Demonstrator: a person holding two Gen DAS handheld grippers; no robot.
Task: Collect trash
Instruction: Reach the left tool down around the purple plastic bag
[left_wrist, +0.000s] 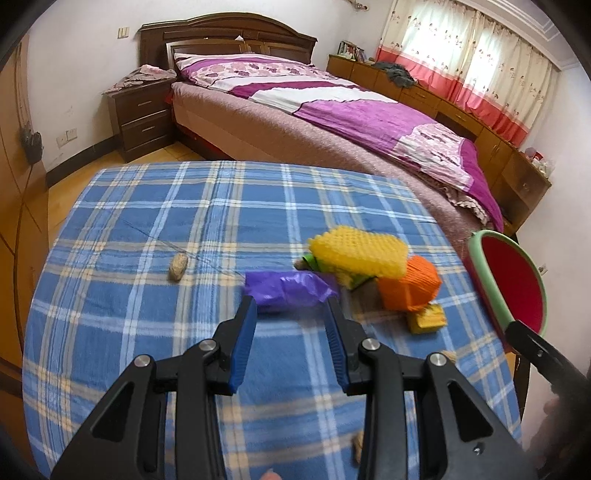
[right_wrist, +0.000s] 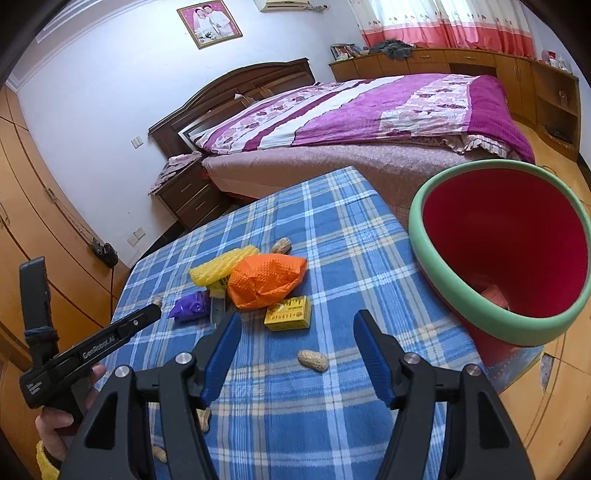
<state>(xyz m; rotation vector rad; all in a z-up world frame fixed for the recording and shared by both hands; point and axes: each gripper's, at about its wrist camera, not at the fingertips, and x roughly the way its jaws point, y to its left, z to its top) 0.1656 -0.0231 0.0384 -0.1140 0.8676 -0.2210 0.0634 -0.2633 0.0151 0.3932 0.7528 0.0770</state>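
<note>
The left gripper (left_wrist: 291, 306) sits low centre in its own view, its blue pads set at a middling gap with the crumpled purple wrapper (left_wrist: 290, 290) at their tips; blur hides whether the pads press on it, so a grip cannot be told. In the right wrist view the same gripper enters from the lower left, a hand (right_wrist: 55, 417) on its handle.

The right gripper (right_wrist: 295, 325) stands wide apart with nothing between its pads, above bare blue plaid tablecloth (right_wrist: 332, 229). A peanut shell (right_wrist: 313, 360) lies just beyond and between its tips.

The trash pile sits mid-frame: yellow foam netting (right_wrist: 221, 264), an orange bag (right_wrist: 266, 280) touching it, and a small yellow box (right_wrist: 289, 314) just below the bag. Another peanut shell (left_wrist: 178, 266) lies apart at centre left of the left view, with open cloth all around it.

The red bin with a green rim (right_wrist: 436, 258) stands tilted at the table's right edge, its mouth facing the pile. The table's far edge runs close beside the bed (right_wrist: 369, 110).
</note>
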